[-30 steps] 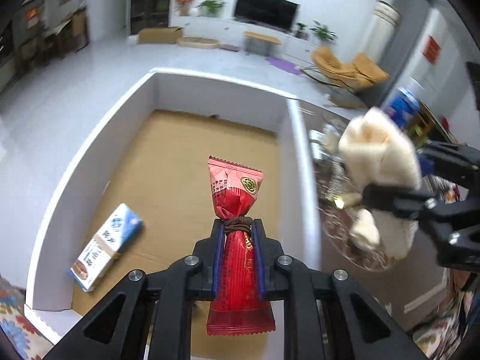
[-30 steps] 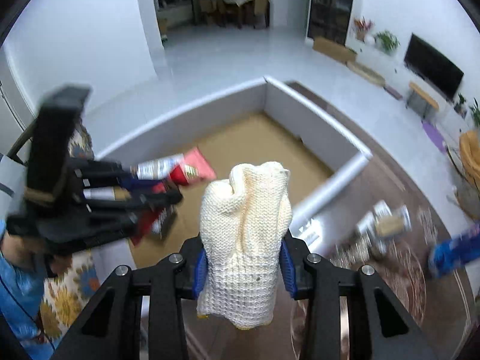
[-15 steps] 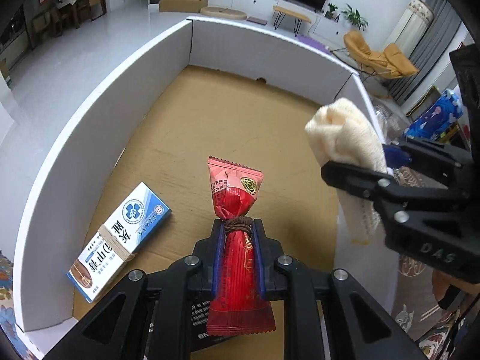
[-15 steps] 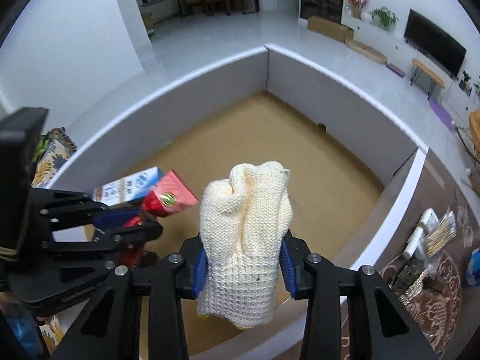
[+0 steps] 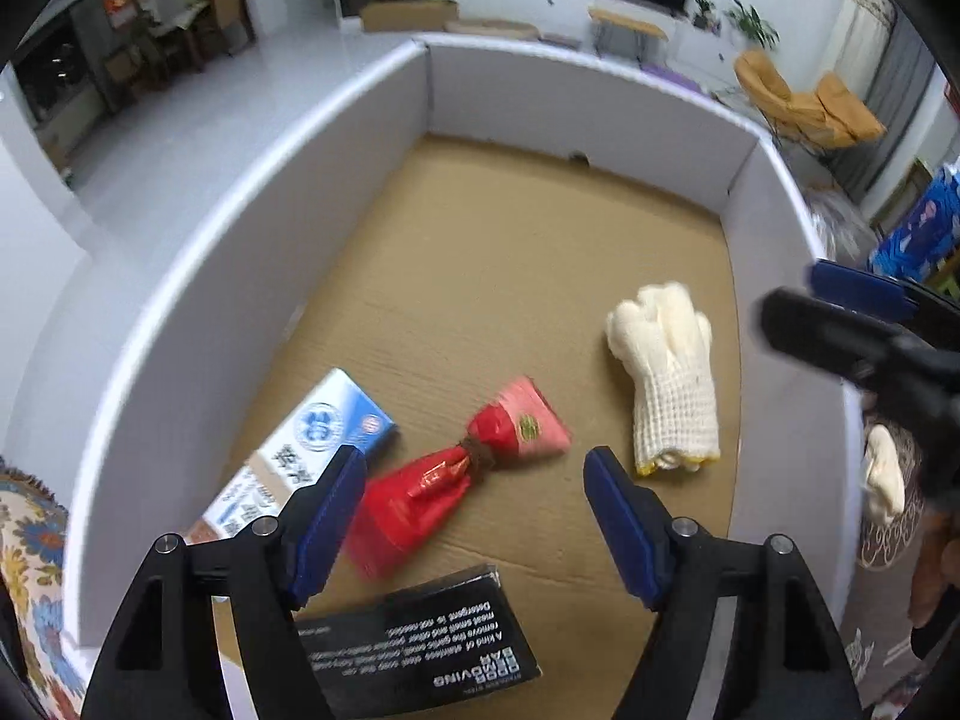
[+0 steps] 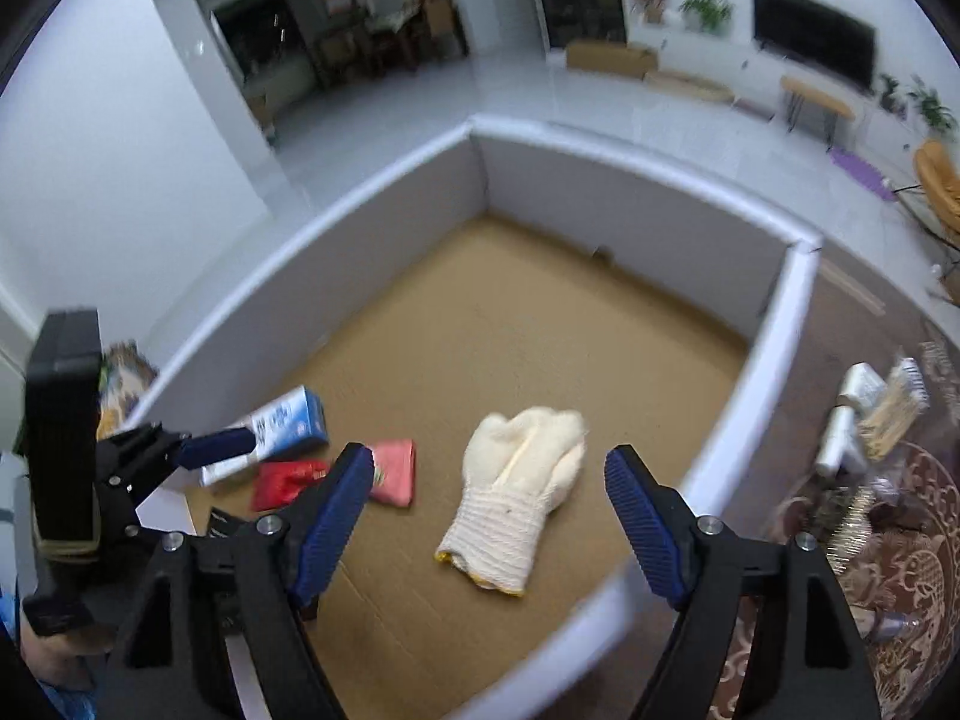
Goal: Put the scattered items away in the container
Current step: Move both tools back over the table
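Left wrist view: left gripper and right gripper jaws opening, empty; red candy packet blurred at 6 o'clock of box, glove at 4; packet may skid under fingers.

Background room noted. A dark television is mounted on the far white wall, with potted plants on the low unit beside it. A small wooden table stands on the pale floor before that unit. Mustard-yellow armchairs sit to the right. A flat cardboard box rests on the floor near dark shelving. A patterned brown tablecloth lies at lower right.
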`<state>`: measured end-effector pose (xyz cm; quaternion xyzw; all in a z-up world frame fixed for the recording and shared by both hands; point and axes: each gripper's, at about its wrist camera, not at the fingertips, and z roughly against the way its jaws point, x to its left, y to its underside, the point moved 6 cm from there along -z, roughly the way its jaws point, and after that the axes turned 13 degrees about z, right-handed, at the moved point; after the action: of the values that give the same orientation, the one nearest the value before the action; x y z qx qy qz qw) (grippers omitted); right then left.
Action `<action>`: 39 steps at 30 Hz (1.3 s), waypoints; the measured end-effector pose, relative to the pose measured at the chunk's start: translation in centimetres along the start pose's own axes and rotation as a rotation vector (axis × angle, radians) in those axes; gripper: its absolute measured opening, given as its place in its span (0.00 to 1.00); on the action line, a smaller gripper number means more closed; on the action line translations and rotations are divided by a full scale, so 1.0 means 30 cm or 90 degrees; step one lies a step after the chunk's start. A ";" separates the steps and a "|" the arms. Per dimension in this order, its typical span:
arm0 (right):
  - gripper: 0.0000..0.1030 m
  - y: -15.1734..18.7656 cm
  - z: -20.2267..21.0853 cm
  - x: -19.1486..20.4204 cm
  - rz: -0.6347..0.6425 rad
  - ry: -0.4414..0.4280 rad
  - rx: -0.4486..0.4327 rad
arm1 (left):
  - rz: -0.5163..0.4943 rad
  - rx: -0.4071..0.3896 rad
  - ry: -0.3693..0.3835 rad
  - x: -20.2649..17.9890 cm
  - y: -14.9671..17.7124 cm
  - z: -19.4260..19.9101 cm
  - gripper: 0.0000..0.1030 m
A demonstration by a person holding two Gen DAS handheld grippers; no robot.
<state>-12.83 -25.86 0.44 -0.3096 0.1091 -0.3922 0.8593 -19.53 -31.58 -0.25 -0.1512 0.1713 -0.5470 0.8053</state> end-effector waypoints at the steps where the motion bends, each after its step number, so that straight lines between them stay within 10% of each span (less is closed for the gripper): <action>1: 0.82 0.008 0.037 -0.016 -0.004 0.011 -0.021 | 0.000 -0.014 0.002 -0.005 0.003 0.028 0.72; 7: 0.95 0.236 0.323 -0.185 -0.064 0.098 -0.134 | -0.066 -0.108 0.054 -0.149 0.089 0.265 0.73; 14: 0.95 0.692 0.495 -0.405 -0.073 0.257 -0.074 | -0.162 -0.163 0.175 -0.463 0.334 0.480 0.94; 18: 0.95 0.947 0.548 -0.486 -0.096 0.289 -0.016 | -0.197 -0.118 0.227 -0.644 0.535 0.443 1.00; 22: 0.95 1.116 0.574 -0.525 -0.125 0.299 0.010 | -0.243 -0.096 0.177 -0.752 0.700 0.272 1.00; 39: 0.95 1.221 0.575 -0.515 -0.140 0.293 0.010 | -0.251 -0.027 0.139 -0.862 0.812 -0.017 1.00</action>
<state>6.48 11.63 -9.51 -0.2150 0.2645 -0.5446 0.7663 -8.40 1.19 -8.35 -0.1381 0.2362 -0.7031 0.6563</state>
